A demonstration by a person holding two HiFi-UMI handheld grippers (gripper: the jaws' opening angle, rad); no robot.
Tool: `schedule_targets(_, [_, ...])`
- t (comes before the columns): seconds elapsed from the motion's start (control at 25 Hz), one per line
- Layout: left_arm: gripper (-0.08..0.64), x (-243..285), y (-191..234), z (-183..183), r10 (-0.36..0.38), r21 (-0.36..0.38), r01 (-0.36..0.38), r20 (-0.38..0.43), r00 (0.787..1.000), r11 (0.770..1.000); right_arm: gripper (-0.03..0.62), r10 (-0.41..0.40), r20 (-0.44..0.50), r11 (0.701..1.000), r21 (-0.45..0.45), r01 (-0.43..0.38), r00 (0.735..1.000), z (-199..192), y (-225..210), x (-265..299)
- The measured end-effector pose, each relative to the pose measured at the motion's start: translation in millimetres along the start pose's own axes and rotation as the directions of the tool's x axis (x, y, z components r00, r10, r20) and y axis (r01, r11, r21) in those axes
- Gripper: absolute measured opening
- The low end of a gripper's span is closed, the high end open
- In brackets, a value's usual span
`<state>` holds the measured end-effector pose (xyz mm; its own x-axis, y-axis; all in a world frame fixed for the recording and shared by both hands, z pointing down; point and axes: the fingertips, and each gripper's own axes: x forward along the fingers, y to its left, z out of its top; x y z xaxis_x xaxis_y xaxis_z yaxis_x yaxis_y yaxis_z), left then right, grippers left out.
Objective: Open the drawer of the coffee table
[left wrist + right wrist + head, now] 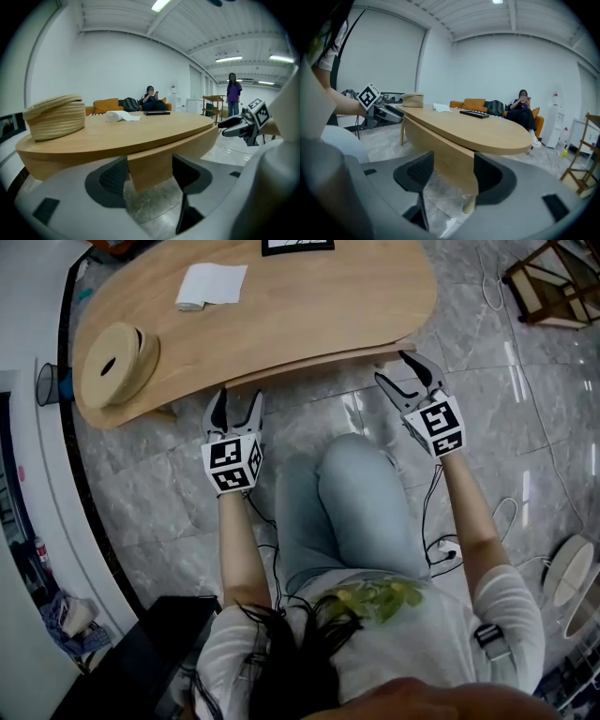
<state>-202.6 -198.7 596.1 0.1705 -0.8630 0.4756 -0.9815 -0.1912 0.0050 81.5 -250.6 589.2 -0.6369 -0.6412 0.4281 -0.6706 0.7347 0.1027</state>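
Note:
The coffee table (309, 306) has an oval wooden top. Its drawer front (319, 362) runs as a wooden band under the near edge. My left gripper (237, 401) is open, with its tips at the left part of that band. In the left gripper view the drawer front (150, 164) shows between the spread jaws, and no pad visibly presses on it. At the band's right end my right gripper (394, 369) is open too. The right gripper view has the drawer front (452, 159) between its jaws, with gaps at both pads.
On the table lie a coiled rope basket (117, 362), a white cloth (211, 285) and a dark flat item (297, 246). The person's knees (356, 493) sit between the grippers. A wooden rack (553, 282) stands far right, and cables (441, 549) trail on the floor.

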Motion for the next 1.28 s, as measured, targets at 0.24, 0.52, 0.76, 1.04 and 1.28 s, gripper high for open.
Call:
schedule_targets(0.24, [0.304, 14.6, 10.3, -15.3, 0.004, 0.029, -0.005, 0.031, 1.000, 1.000, 0.262, -0.054, 0.064, 0.988, -0.142, 0.062, 0.997, -8.0, -3.2, 2.2])
schedule_targets(0.52, [0.304, 25.0, 9.0, -11.9, -0.021, 0.032, 0.020, 0.048, 0.999, 0.999, 0.265, -0.063, 0.052, 0.976, -0.206, 0.073, 0.997, -7.5, -8.8, 0.6])
schedule_targets(0.76, [0.305, 30.8, 10.1, -10.9, -0.025, -0.002, 0.025, 0.057, 0.998, 1.000, 0.253, -0.062, 0.044, 0.974, -0.216, 0.070, 0.997, -5.3, -17.0, -1.7])
schedule_targets(1.04, [0.305, 33.0, 9.8, -10.2, -0.041, 0.004, 0.040, 0.047, 0.998, 0.999, 0.273, -0.065, -0.030, 0.973, -0.224, 0.057, 0.997, -14.5, -40.8, 5.2])
schedule_targets(1.28, [0.305, 32.8, 10.7, -11.6, -0.037, 0.010, 0.036, 0.043, 0.998, 0.999, 0.226, -0.071, -0.096, 0.955, -0.295, 0.040, 0.993, -22.9, -50.4, 17.4])
